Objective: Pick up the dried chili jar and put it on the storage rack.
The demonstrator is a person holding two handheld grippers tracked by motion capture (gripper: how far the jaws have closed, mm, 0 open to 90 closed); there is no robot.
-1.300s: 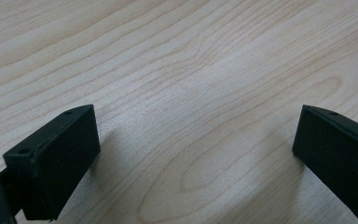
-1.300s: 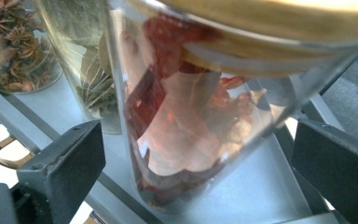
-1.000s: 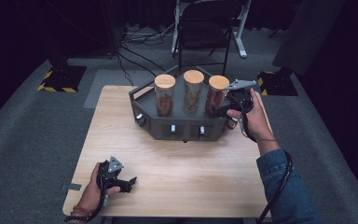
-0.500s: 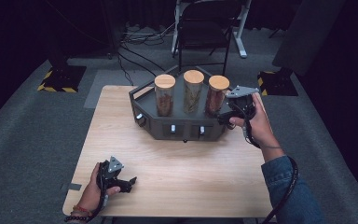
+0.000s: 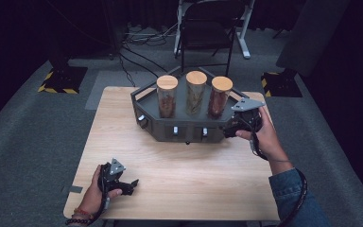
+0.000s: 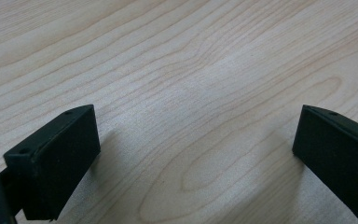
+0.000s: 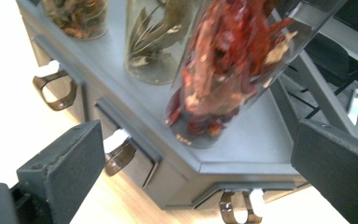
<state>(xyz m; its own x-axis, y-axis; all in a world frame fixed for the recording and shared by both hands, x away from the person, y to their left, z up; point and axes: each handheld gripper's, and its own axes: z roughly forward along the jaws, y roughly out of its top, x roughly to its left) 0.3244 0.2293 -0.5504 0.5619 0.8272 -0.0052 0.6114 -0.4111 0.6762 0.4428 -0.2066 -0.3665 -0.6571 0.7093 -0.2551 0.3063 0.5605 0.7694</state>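
Note:
A dark grey rack stands at the back of the wooden table and carries three glass jars with wooden lids. The left jar holds brown bits, the middle jar holds green leaves, and the right jar holds red chillies. My right gripper is open at the rack's right front corner, its jaws spread below the chilli jar without touching it. My left gripper rests low over bare wood near the front left, open and with nothing between its jaws.
Small drawers with metal loop handles line the rack's front faces. A black chair stands beyond the table, and cables lie on the grey floor. Bare table stretches between the rack and the front edge.
My right gripper has dropped from beside the chilli jar's upper part toward the rack's right front corner, closer to the person. The left gripper has stayed put.

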